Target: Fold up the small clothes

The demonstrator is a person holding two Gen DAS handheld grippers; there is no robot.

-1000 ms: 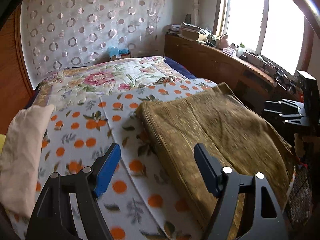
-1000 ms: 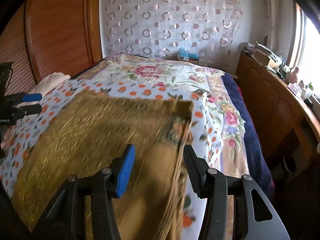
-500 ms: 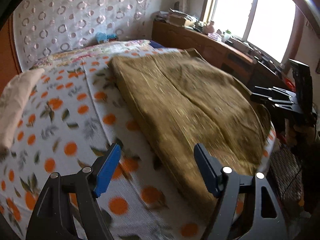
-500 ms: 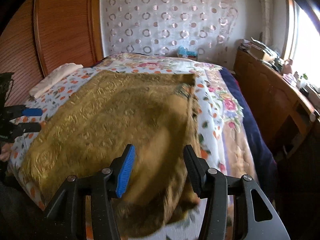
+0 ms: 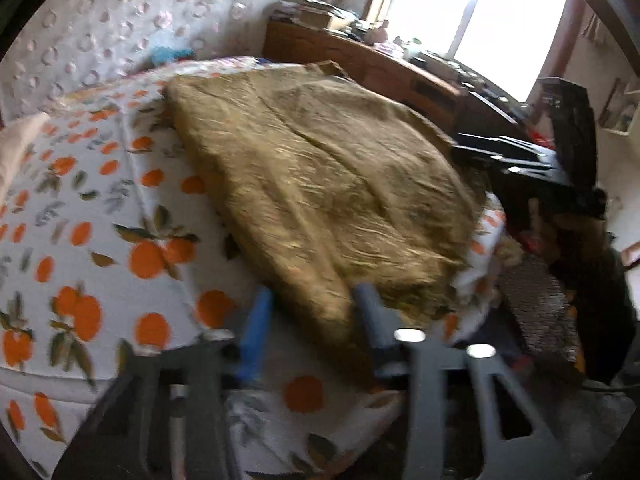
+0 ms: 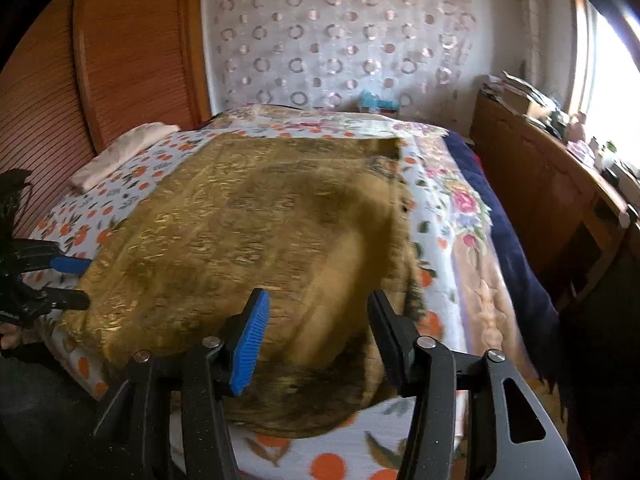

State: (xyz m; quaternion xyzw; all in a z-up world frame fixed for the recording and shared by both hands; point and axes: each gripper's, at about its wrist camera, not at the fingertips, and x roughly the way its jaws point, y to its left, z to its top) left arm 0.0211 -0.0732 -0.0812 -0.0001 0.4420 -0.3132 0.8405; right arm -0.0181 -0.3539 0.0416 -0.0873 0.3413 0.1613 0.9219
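Golden cloth (image 6: 248, 232) spread flat; wardrobe (image 6: 132, 40) only in right view; both tongs (image 5: 310, 320) (image 6: 318, 336) apart.

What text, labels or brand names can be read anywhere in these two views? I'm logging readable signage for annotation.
None can be read.
The books and papers on the wooden sideboard: too small and blurred for any lettering.
The blue object at the head of the bed: blurred, nothing legible.
The golden-brown cloth and the orange-print bedsheet carry patterns only, no words.
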